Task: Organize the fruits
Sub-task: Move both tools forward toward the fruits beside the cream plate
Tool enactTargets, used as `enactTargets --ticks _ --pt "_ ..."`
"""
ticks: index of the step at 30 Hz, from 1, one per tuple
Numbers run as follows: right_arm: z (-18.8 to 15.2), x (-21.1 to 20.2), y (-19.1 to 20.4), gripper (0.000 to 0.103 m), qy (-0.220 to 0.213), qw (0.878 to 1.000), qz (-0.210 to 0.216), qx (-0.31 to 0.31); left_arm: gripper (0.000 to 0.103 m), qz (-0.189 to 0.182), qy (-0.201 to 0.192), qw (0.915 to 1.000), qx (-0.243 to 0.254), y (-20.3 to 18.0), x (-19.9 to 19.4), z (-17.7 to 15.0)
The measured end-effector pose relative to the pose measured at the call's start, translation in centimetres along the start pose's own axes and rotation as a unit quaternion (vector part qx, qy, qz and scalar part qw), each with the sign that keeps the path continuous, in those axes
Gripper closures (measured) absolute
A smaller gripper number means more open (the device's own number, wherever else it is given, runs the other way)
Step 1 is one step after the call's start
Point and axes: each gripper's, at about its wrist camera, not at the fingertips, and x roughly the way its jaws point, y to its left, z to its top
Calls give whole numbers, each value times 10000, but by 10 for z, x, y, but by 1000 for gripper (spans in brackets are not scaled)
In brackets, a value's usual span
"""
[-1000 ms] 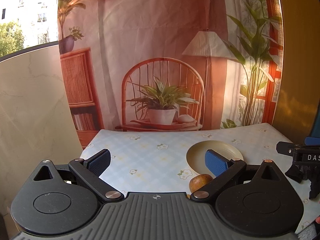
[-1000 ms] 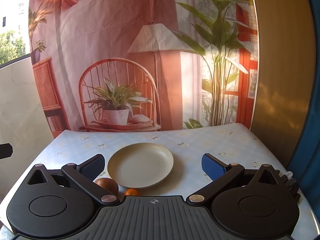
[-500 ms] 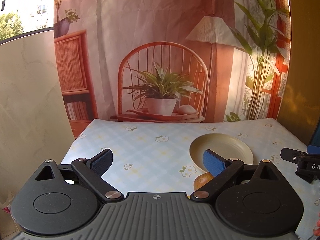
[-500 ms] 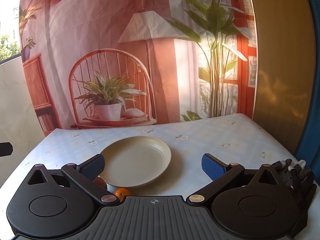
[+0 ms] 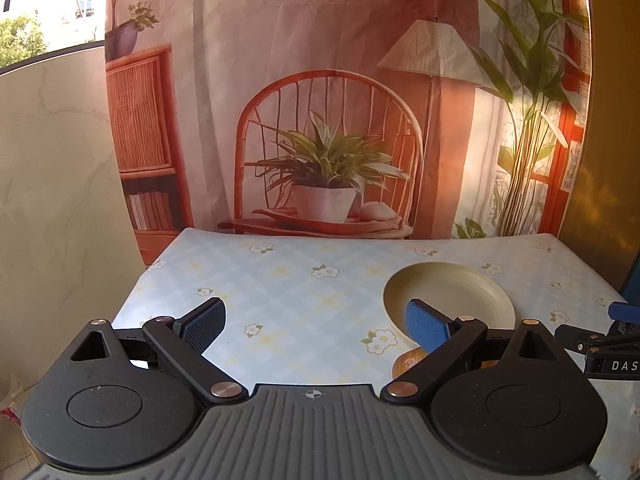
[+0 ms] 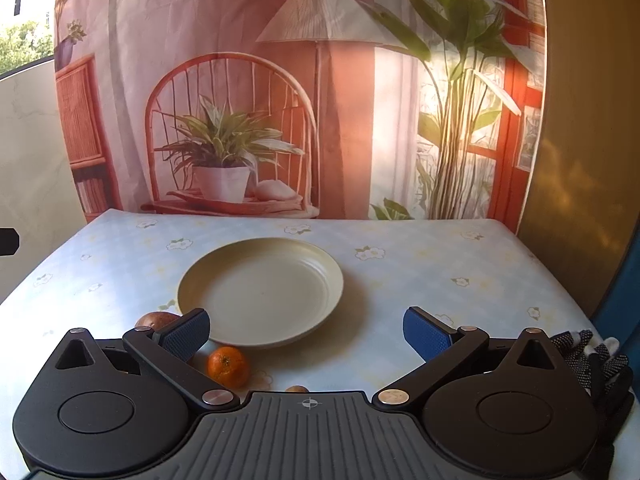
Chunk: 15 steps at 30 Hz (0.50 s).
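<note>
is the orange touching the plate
Apart. The right wrist view shows a strip of tablecloth between the orange and the plate.

Desk (image 6: 420, 264): one plate (image 6: 260, 292) near the middle, backdrop (image 6: 320, 80) hung behind the far edge. Before the plate's near rim, a mandarin (image 6: 227, 366); left of it, beside the plate's left near edge, a brown round fruit (image 6: 154, 320); a third small fruit (image 6: 297, 389) lies nearest, right of the mandarin. Glove (image 6: 588, 352) at the right near corner.
</note>
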Motion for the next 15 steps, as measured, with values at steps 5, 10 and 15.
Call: enactTargets --ticks 5,10,15 --pt "-5 7 -12 0 147 9996 177 152 5 201 125 9997 29 0 8 -1" --pt "-12 10 -19 0 144 9995 231 139 5 339 127 9993 12 1 11 -5" --pt "-21 16 -24 0 194 9989 393 191 5 198 205 9996 -47 -2 16 -14"
